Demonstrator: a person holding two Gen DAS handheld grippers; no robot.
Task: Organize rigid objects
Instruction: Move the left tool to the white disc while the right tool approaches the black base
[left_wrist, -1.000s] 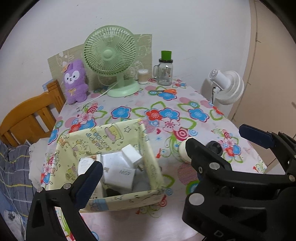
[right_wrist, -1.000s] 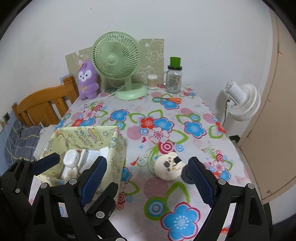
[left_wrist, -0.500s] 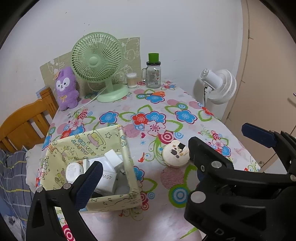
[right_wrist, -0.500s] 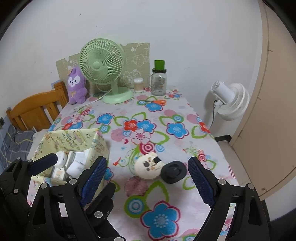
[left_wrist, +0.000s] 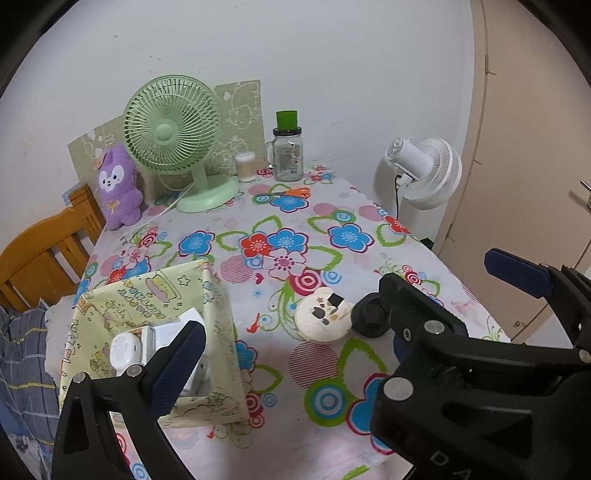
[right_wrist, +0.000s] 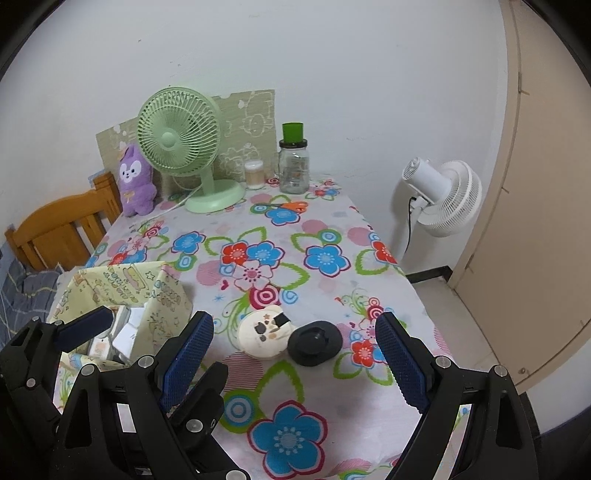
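Bear case and black puck are lying side by side on the flowered cloth, touching or nearly so, and both are sitting dead ahead of the right gripper. Its blue pads are standing wide apart with nothing between them, framing the pair from the near edge of the table. The two pieces are lining up crosswise to that gripper, case to the left, puck to the right, so whichever one is wanted is lying just off the centre line rather than on it.

Over to the left, the yellow box is sitting open with white chargers already inside. The left gripper is hanging in front of it, near finger over the box's corner; its far finger is hidden behind the right tool in its own view, but the right camera is showing its jaws parted and empty.

By my reading, the right hand is the nearer one for either loose piece, and the box is lying leftward of them, past the case. The puck looks the flatter, trickier pickup.
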